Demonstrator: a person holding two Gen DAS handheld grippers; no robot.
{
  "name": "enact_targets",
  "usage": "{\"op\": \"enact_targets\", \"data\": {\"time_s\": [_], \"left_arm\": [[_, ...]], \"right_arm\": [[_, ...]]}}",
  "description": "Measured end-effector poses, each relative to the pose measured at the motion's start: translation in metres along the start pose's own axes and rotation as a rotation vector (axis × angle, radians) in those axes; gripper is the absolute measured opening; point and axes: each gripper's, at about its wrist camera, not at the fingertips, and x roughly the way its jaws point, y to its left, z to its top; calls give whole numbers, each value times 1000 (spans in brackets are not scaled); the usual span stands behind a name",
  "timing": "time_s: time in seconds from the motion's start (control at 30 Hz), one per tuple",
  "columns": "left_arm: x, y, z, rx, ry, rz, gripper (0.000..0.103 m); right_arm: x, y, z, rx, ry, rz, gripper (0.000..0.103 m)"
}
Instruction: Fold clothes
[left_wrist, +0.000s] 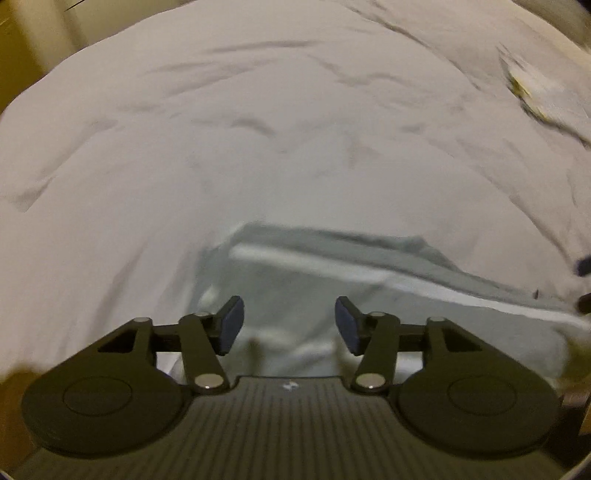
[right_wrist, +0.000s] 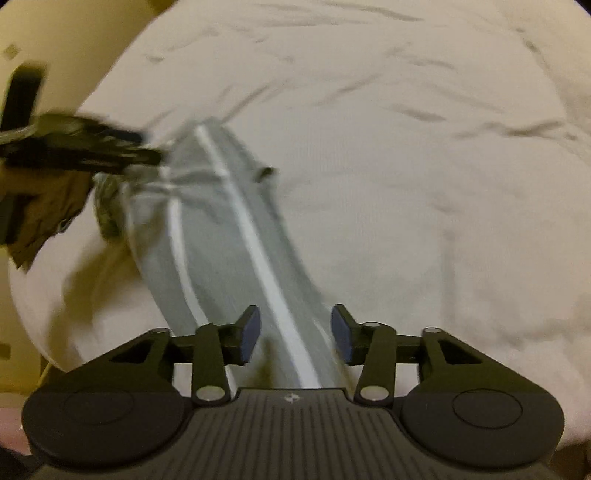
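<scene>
A white bedsheet (left_wrist: 258, 140) covers the bed and fills most of the left wrist view; shallow creases run across it. A pale, blurred patch with yellowish marks (left_wrist: 535, 92) lies on the sheet at the upper right of that frame; its nature cannot be determined. In the right wrist view, a cream-coloured wall (right_wrist: 74, 44) occupies the upper left of the frame, beyond the sheet edge.

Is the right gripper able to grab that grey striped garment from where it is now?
Probably yes: the right gripper is open, the grey garment runs between its fingers, and nothing blocks it.
</scene>
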Motion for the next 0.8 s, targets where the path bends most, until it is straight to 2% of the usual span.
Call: {"op": "enact_targets", "data": {"time_s": [0.03,0.1,0.13,0.2,0.27,0.3,0.33,0.43,0.57,0.63,0.7,0.73,0.77,0.8], "left_arm": [[10,-9,6,61,2,-13,55],[32,-26,13,199,8,-29,56],[40,-32,13,254,11,-37,56],[55,-39,13,311,56,-80,49],[63,-43,12,345,103,-131,12],[60,-44,11,359,125,-148,1],[52,-47,8,381,132,-141,0],[16,-45,-12,399,117,-116,0],[-21,-39,-45,378,159,-91,0],[-26,-38,-48,391,143,-73,1],[-26,-42,-41,418,90,-79,8],[-25,-46,-34,330,77,-48,20],[-23,-53,-26,309,48,-54,31],[-20,-60,-18,340,15,-75,33]], "right_arm": [[12,3,-1,-24,20,6,47],[25,7,-6,-47,45,11,23],[31,9,-9,-59,57,13,6],[26,13,-15,-44,46,21,6],[13,16,-18,-23,32,48,5],[6,19,-19,-15,23,64,5],[-1,21,-21,-8,14,81,5],[-18,37,-29,-31,-1,142,5],[-11,70,-48,-122,61,231,6],[-5,81,-59,-170,94,248,6],[0,83,-68,-164,119,255,6],[1,83,-71,-158,131,265,6],[1,84,-72,-156,130,280,6],[-2,84,-75,-155,126,289,6]]}}
